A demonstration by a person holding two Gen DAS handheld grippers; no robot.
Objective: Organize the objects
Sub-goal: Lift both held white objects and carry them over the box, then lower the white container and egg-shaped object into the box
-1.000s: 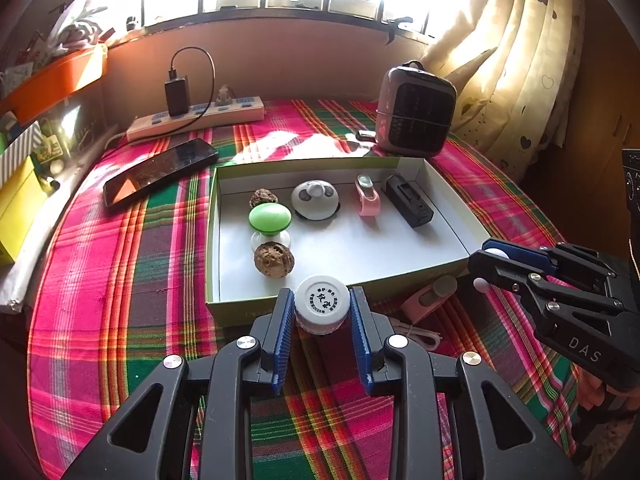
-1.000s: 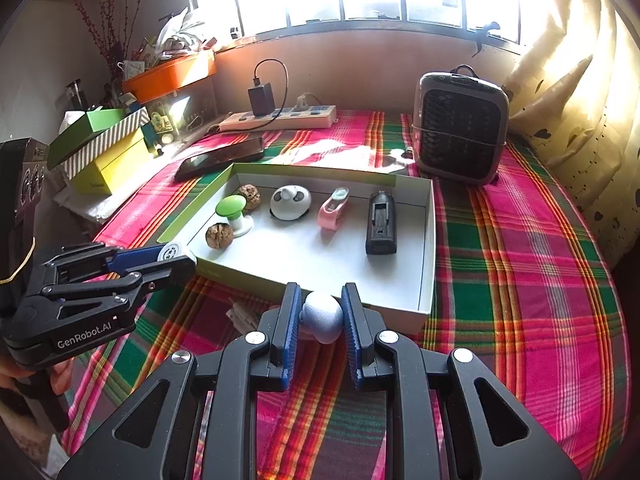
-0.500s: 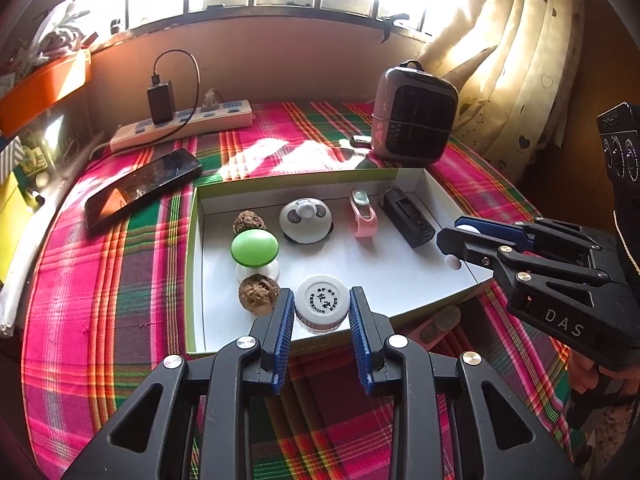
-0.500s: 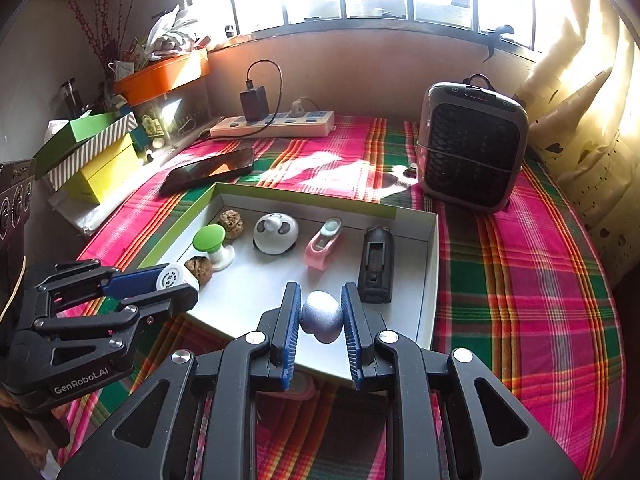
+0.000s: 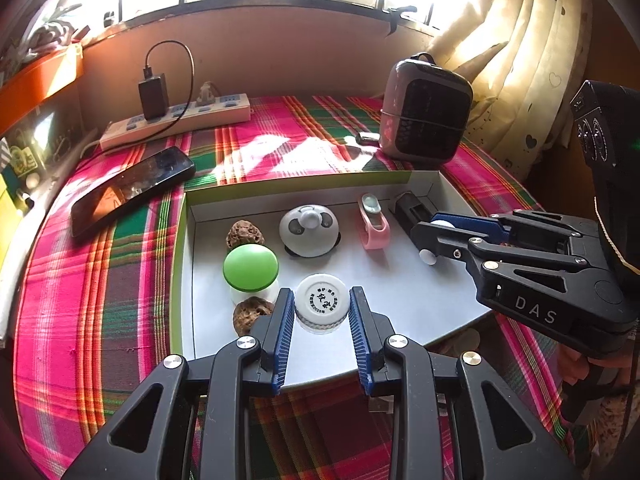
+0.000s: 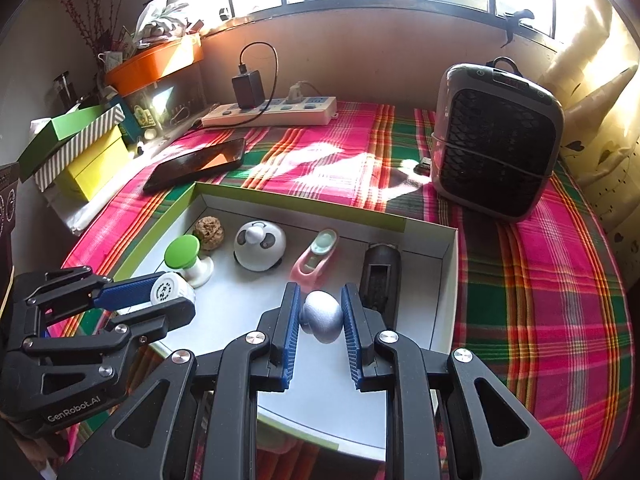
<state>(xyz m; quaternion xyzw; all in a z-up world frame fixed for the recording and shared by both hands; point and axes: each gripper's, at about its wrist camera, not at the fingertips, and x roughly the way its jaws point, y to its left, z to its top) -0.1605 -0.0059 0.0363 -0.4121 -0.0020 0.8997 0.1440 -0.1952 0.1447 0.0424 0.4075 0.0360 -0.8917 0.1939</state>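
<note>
Now both grippers have moved in over the shallow white cardboard tray [image 5: 400, 178]: left gripper [image 5: 321, 307] clamps the white round bottle cap [image 5: 321, 304], right gripper [image 6: 321, 316] clamps the silvery egg-shaped ball [image 6: 321, 316].

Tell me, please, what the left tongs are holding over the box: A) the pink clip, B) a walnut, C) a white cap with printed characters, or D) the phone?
C: the left tongs grip a white cap with printed characters, above the box floor.
</note>
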